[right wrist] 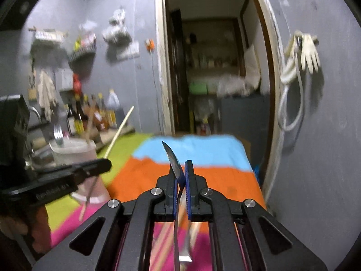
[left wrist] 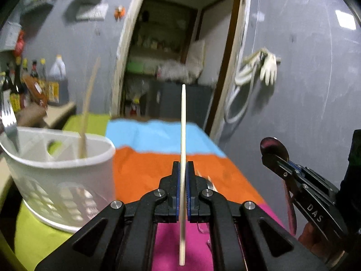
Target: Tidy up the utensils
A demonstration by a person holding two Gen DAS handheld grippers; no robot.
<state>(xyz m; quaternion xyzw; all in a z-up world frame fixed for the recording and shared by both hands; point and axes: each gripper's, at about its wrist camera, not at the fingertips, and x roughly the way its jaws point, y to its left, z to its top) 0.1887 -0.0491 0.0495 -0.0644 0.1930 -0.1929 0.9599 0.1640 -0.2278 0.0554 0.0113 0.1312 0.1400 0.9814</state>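
Holding a light, stiff chopstick (left wrist: 183,149) mid-shaft in the left tongs (left wrist: 183,169) and a slick spoon (right wrist: 174,162) at its neck in the right tongs (right wrist: 180,171), both right of the caddy (left wrist: 67,171).

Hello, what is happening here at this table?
A person is sorting utensils with two handheld grippers. The left gripper is shut on a pale chopstick that points upward, and the right gripper is shut on a metal spoon. Both are held above the striped cloth. At the left stands a white holder that already has a fork and a wooden stick in it.
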